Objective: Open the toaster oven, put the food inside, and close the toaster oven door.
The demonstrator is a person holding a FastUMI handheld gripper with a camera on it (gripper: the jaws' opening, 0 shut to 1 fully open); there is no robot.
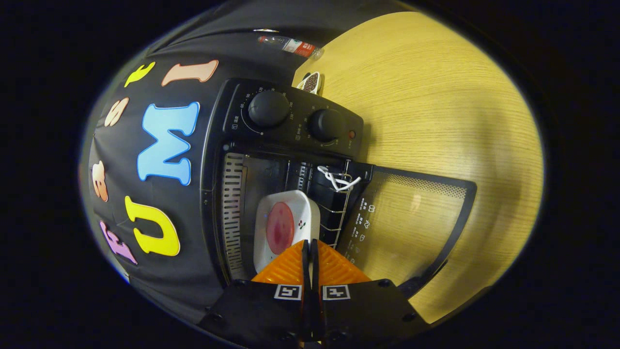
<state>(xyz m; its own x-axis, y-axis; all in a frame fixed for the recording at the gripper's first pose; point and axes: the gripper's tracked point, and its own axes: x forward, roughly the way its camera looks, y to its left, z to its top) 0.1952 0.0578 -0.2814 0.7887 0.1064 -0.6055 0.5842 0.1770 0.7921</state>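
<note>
The gripper [310, 249] has its fingers pressed together, pinching the near rim of a white dish [286, 228] that carries a round red piece of food [280, 228]. The dish sits inside the toaster oven [286, 160], whose glass door [411, 228] hangs open over the wooden table [436, 97]. Beyond the oven, a small bowl [311, 82] and a plastic bottle [290, 44] lie by the booth wall.

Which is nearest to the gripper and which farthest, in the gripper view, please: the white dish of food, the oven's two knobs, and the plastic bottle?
From the gripper, whose fingers are pinched on the dish's rim:
1. White dish, at the fingertips, inside the open toaster oven.
2. The two knobs, beyond the dish on the oven's control panel; too close to rank between themselves.
3. Plastic bottle, farthest, lying past the oven.
</note>
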